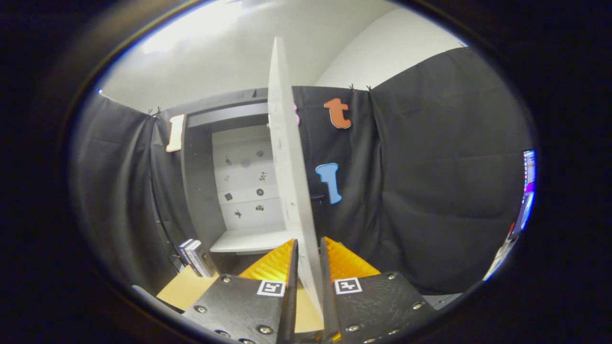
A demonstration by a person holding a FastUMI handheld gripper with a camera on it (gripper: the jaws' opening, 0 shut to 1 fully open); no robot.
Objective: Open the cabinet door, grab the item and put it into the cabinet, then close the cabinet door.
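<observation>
Tongs [308,260] clamped tight on the edge of the cabinet door [287,157], swung open edge-on, while the books [195,258] stand on the counter [189,289] beside the cabinet [198,191].

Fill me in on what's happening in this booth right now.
A person's handheld gripper has its fingers clamped on the edge of the cabinet door, which stands swung open. The cabinet behind it shows a pale shelf inside. A few books wait on the table beside the cabinet, not yet picked up.
</observation>
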